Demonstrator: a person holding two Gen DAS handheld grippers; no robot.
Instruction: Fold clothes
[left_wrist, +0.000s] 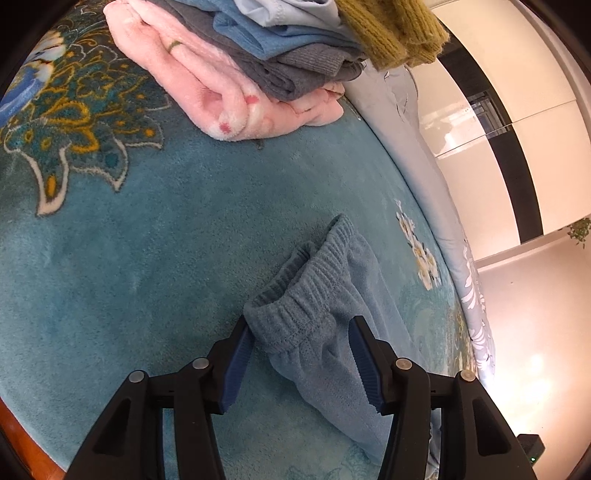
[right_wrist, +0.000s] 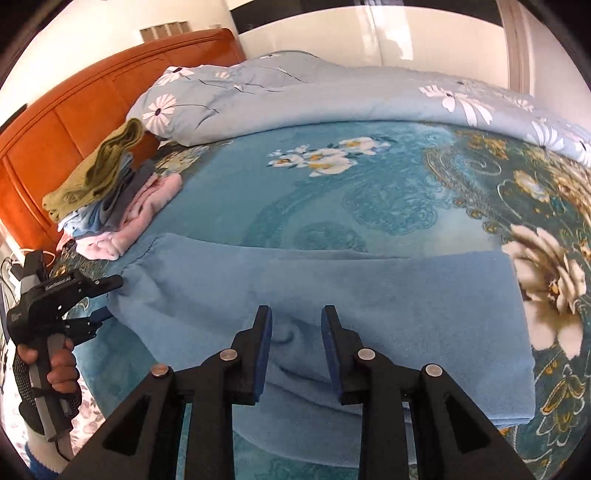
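Blue fleece trousers (right_wrist: 369, 295) lie folded lengthwise across the teal bed blanket (left_wrist: 129, 258). Their elastic waistband (left_wrist: 295, 295) sits between the fingers of my left gripper (left_wrist: 301, 325), which is open; the left pad touches the waistband's corner and the right pad rests over the cloth. In the right wrist view the left gripper (right_wrist: 116, 299) stands at the waist end, a hand (right_wrist: 55, 369) on its handle. My right gripper (right_wrist: 297, 321) is open over the middle of the trousers. A small pucker of cloth (right_wrist: 288, 336) rises between its pads, untouched.
A stack of folded clothes (left_wrist: 236, 74) (right_wrist: 110, 195), pink at the bottom and olive knit on top, sits near the orange headboard (right_wrist: 74, 103). A light blue floral duvet (right_wrist: 295, 96) is bunched along the far side. White wardrobe doors (left_wrist: 498, 110) stand beyond the bed.
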